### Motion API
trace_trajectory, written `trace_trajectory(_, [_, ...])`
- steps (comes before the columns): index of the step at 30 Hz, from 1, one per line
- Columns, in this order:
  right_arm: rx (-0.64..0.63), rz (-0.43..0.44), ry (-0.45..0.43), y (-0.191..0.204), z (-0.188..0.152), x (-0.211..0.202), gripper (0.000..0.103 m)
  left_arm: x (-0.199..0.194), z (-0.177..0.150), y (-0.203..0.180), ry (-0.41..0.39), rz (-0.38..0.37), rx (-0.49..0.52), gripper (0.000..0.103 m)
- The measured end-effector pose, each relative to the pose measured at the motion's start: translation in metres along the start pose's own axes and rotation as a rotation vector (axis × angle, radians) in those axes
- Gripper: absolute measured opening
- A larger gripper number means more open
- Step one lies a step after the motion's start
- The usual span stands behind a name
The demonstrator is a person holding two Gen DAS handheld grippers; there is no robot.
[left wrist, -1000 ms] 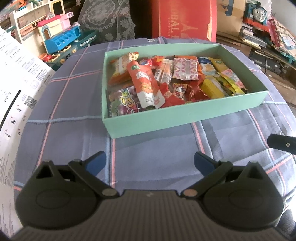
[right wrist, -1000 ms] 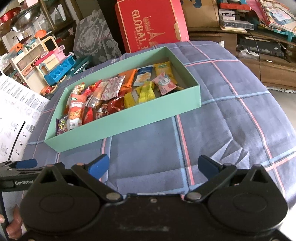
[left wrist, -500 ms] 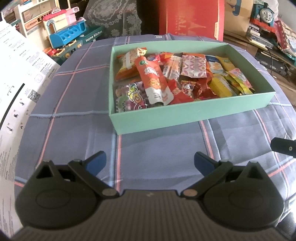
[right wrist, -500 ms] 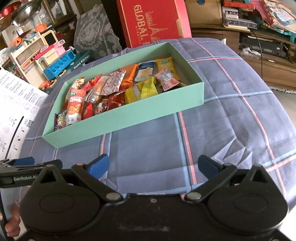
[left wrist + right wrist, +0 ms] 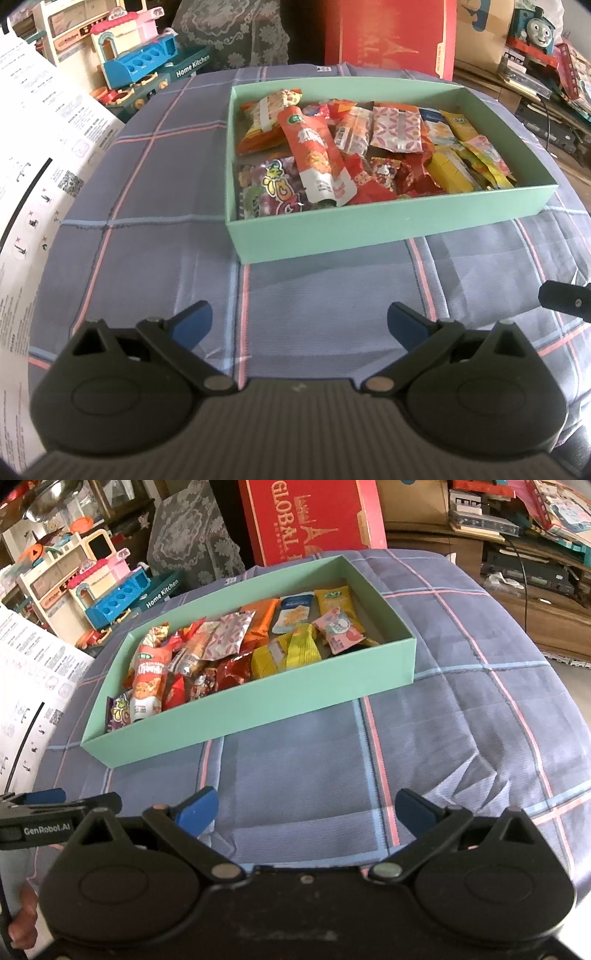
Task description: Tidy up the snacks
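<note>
Snack packets (image 5: 365, 147) overlapping, lower ones hidden, in green box (image 5: 388, 232), both grippers (image 5: 297, 319) (image 5: 306, 806) spread.

Plaid cloth (image 5: 155, 192); toy kitchen (image 5: 92, 587) (boxed); red box (image 5: 310, 520); printed sheet (image 5: 33, 147).

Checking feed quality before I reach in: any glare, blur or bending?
Left wrist: red box behind is smeared, hazy; green box and snacks sharp. Right wrist: sharper, "GLOBAL" legible on it; sunlit sheen on the tablecloth. Both: fisheye bows the checks.
</note>
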State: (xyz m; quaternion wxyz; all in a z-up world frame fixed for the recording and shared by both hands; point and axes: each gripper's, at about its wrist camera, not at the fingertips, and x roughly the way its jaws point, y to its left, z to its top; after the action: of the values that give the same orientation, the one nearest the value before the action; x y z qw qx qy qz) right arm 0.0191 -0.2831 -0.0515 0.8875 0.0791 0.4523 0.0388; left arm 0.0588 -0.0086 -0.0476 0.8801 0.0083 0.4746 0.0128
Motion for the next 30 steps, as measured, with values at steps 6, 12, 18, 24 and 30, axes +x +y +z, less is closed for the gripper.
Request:
trace_trajectory(6, [-0.004, -0.006, 0.007, 0.0003, -0.0001, 0.0011, 0.103, 0.0007, -0.0008, 0.0014, -0.004, 0.003, -0.004, 0.103])
trace_trajectory(12, [-0.008, -0.009, 0.007, 0.0000, -0.0001, 0.0019, 0.103, 0.0020, -0.0022, 0.0033, -0.001, 0.005, -0.007, 0.103])
trace_trajectory(18, [-0.015, -0.008, 0.012, 0.0010, -0.0020, 0.0032, 0.103, 0.0034, -0.0042, 0.0030, 0.001, 0.008, -0.004, 0.103])
trace_trajectory(24, [-0.028, -0.009, 0.016, 0.0044, -0.0021, 0.0047, 0.103, 0.0024, -0.0068, 0.0030, -0.013, 0.023, -0.001, 0.103])
trace_trajectory(30, [-0.036, -0.011, 0.019, 0.0071, -0.0005, 0.0066, 0.103, 0.0026, -0.0083, 0.0024, -0.007, 0.022, 0.002, 0.103])
